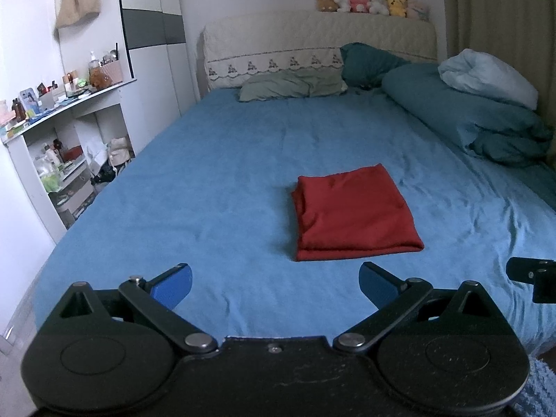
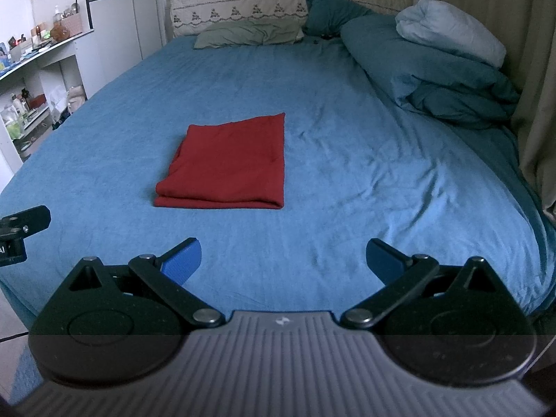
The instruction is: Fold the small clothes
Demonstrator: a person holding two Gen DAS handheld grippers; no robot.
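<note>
A red cloth lies folded into a neat rectangle on the blue bed sheet. In the right wrist view the red cloth lies ahead and to the left. My left gripper is open and empty, held back above the near part of the bed, the cloth ahead and slightly right of it. My right gripper is open and empty too, also short of the cloth. Each view catches a black part of the other gripper at its edge.
A rolled teal duvet with a light blue blanket lies along the bed's right side. Pillows lie at the headboard, plush toys on top. A cluttered white shelf unit stands left. A curtain hangs right.
</note>
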